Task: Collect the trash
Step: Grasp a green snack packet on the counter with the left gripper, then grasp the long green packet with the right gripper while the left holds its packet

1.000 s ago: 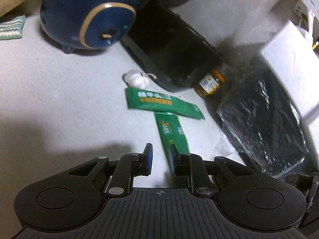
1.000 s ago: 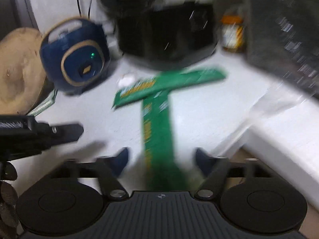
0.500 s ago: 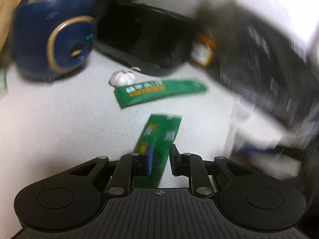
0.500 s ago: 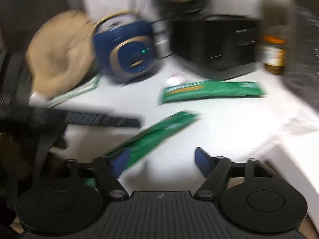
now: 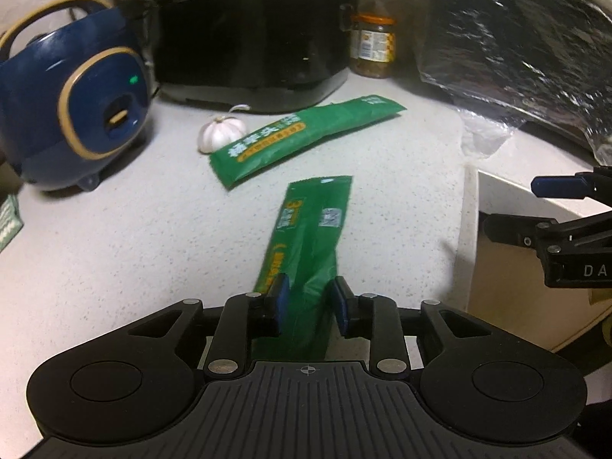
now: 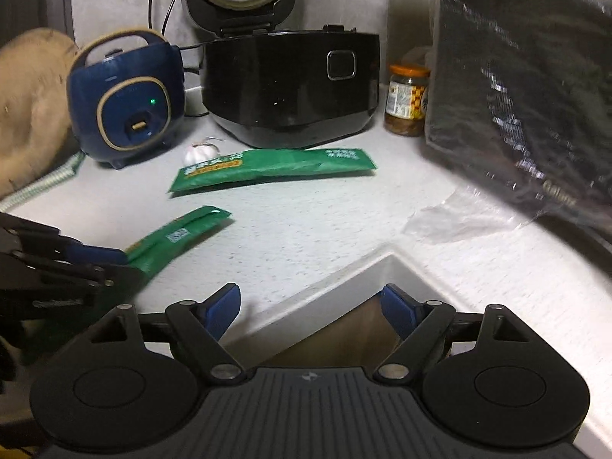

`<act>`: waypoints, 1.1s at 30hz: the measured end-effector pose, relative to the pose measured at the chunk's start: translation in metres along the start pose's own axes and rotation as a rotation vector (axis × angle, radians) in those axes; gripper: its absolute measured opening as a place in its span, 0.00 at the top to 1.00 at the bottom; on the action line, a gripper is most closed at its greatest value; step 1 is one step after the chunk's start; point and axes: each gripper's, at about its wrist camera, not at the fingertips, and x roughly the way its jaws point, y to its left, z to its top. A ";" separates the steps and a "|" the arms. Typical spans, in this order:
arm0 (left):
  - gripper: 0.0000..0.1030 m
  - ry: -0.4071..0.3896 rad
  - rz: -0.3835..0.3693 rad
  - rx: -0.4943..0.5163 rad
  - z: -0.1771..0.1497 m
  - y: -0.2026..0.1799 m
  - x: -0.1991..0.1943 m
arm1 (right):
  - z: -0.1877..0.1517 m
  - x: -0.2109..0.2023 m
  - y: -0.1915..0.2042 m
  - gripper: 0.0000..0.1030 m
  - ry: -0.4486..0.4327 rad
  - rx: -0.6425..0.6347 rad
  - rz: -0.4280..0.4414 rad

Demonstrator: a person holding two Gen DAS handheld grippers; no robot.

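Near wrapper: a long green wrapper (image 5: 306,252) lies on the pale counter (image 5: 114,252), its near end running in between the fingers of the left gripper (image 5: 309,298) and its far end pointing away from them.
Left gripper: jaws partly apart, having just been opening; the blue pads (image 5: 281,292) stand on either side of the wrapper, and whether they still press it cannot be told. In the right wrist view the left gripper (image 6: 114,264) comes in from the left edge with the wrapper (image 6: 179,235) at its tips.
Right gripper (image 6: 309,306): jaws wide apart, having just been opening, nothing between them; it hangs over the counter's edge, where a white-walled recess drops away below.
Second wrapper: another green wrapper (image 6: 273,166) lies flat farther ahead of both grippers, apart from the first.
Garlic: a bulb (image 5: 222,132) rests just at that wrapper's left end.
Beyond: a black rice cooker (image 6: 294,88) with its lid up, a blue cooker (image 6: 126,103) to its left, a jar (image 6: 407,101) to its right.
Far right: a dark box in clear plastic (image 6: 524,88).
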 end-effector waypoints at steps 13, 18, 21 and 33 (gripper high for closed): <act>0.70 -0.055 0.034 -0.403 -0.038 0.084 -0.030 | 0.116 0.087 0.026 0.15 -0.021 -0.096 0.137; 0.70 -0.072 0.025 -0.441 -0.045 0.089 -0.034 | 0.150 0.165 0.026 0.16 0.055 0.028 0.080; 0.70 -0.073 0.021 -0.446 -0.046 0.089 -0.034 | 0.147 0.197 0.017 0.17 0.150 0.081 0.061; 0.71 -0.064 0.032 -0.441 -0.036 0.083 -0.023 | 0.072 0.121 0.013 0.16 0.205 0.159 0.277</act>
